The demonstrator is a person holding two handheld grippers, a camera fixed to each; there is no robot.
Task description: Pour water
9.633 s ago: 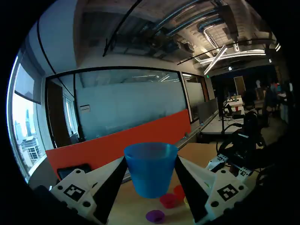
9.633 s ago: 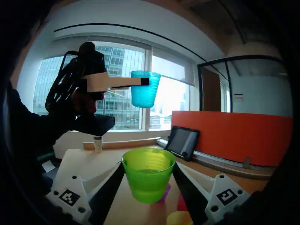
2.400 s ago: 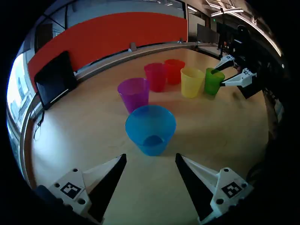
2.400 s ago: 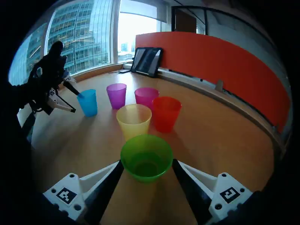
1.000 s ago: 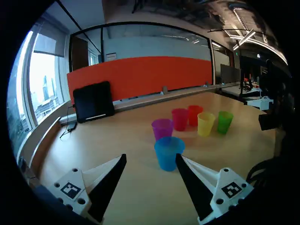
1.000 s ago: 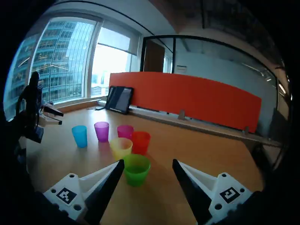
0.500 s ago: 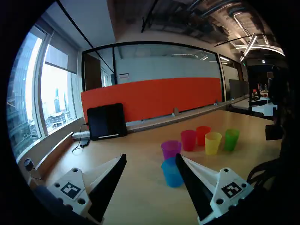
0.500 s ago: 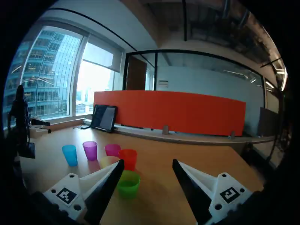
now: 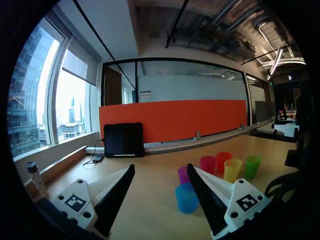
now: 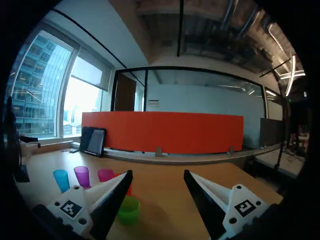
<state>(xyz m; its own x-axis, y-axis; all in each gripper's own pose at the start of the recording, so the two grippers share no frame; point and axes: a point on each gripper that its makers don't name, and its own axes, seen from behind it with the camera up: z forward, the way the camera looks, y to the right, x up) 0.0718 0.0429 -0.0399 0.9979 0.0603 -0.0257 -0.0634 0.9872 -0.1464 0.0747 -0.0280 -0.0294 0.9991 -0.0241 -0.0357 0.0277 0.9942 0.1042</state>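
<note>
both claws released, six cups on the table ahead of them

the left claw [image 9: 160, 166] is released, its fingers spread wide and raised over the table [image 9: 152, 196]. the blue cup [image 9: 187, 199] stands just inside and below its right finger, partly behind it, with the purple cup [image 9: 183, 175] just past it. farther ahead to the right stand the pink cup [image 9: 207, 164], red cup [image 9: 223, 159], yellow cup [image 9: 233, 170] and green cup [image 9: 252, 166] in a close row. a tablet [image 9: 124, 140] leans far ahead of the left finger. the right claw [image 10: 158, 172] is likewise released and grips no cup. the green cup [image 10: 128, 210] sits low beside its left finger, and the red cup [image 10: 129, 188] is half hidden behind that fingertip. the others stand off to the left. all cups are upright.
</note>
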